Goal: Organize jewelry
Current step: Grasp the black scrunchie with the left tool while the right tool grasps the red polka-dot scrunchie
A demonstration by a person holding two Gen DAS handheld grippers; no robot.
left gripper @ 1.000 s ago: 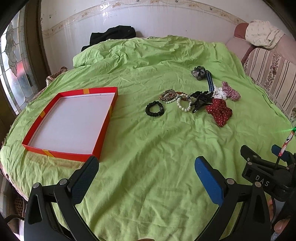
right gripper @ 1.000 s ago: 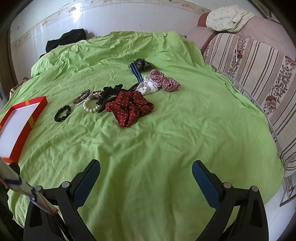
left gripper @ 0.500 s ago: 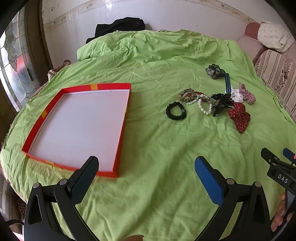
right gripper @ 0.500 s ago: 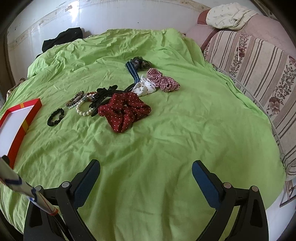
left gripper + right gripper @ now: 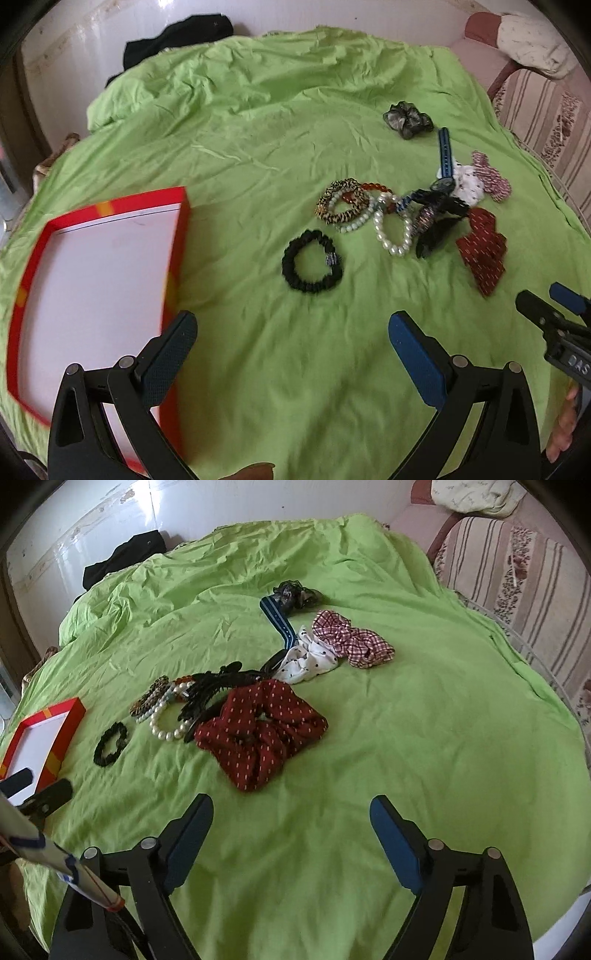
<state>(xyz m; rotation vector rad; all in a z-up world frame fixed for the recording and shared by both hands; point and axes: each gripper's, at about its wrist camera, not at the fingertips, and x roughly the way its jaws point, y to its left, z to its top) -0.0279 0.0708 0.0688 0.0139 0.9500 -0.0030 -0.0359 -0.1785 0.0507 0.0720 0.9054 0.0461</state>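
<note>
Ahead of my left tongs (image 5: 291,338), which are spread wide and hold nothing, a black scrunchie (image 5: 312,261) lies on the green bedspread (image 5: 258,129), with the red tray (image 5: 92,273) off to their left side. Just beyond my right tongs (image 5: 291,821), likewise gaping and empty, sits the dark red dotted scrunchie (image 5: 260,731), touching the black claw clip (image 5: 214,688) and pearl bracelet (image 5: 168,722) to its left.

Green-sheeted bed (image 5: 424,738), red tray (image 5: 92,280), black scrunchie (image 5: 312,260), pearl bracelet (image 5: 393,230), red dotted scrunchie (image 5: 260,731)
</note>
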